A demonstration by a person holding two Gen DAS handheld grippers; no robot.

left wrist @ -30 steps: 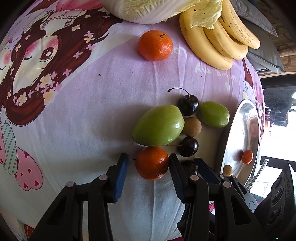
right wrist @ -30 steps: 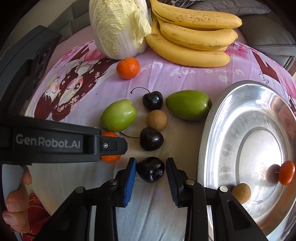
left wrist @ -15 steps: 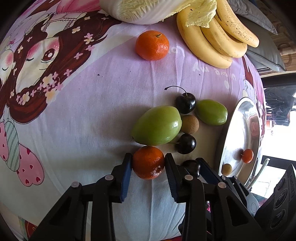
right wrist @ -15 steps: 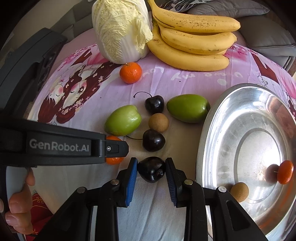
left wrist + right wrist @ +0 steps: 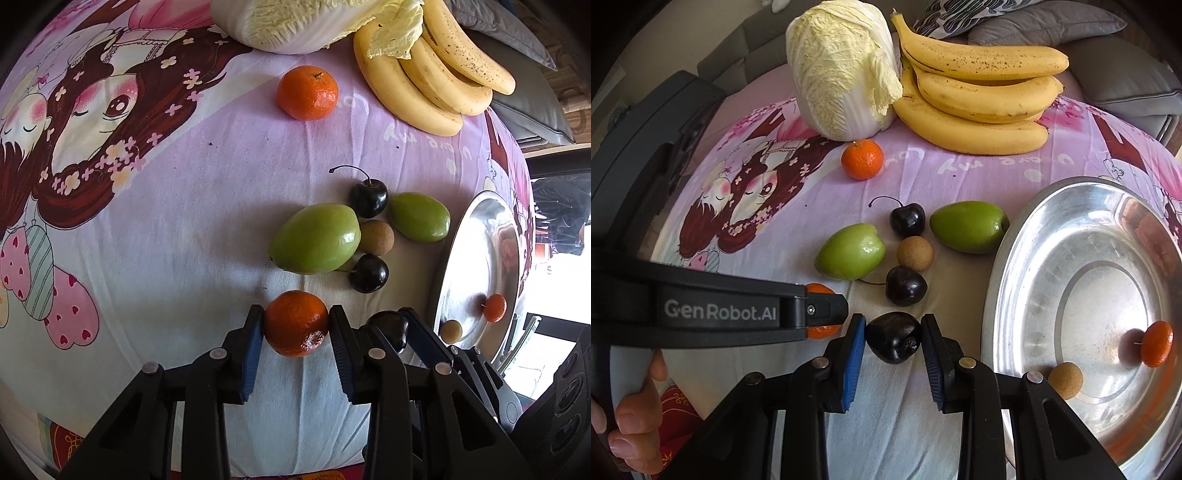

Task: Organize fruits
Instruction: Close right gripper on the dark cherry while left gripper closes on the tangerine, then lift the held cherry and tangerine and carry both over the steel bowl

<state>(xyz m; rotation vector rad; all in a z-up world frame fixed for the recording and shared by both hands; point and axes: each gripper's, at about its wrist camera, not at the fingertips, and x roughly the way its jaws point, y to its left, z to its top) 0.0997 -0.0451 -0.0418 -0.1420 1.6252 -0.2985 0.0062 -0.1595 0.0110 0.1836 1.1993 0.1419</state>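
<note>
Left gripper pinching tangerine, right gripper clamping — seemingly — dark cherry

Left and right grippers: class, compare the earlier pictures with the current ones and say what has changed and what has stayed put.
The left gripper has closed its fingers onto the near tangerine, which it only straddled a second ago. The right gripper has likewise narrowed onto the dark cherry. Both fruits remain on the cloth. The other fruits, cabbage, bananas and steel plate have not moved.

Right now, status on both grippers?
Left gripper shut on tangerine. Right gripper shut on dark cherry. Steel tray right, unobstructed.
</note>
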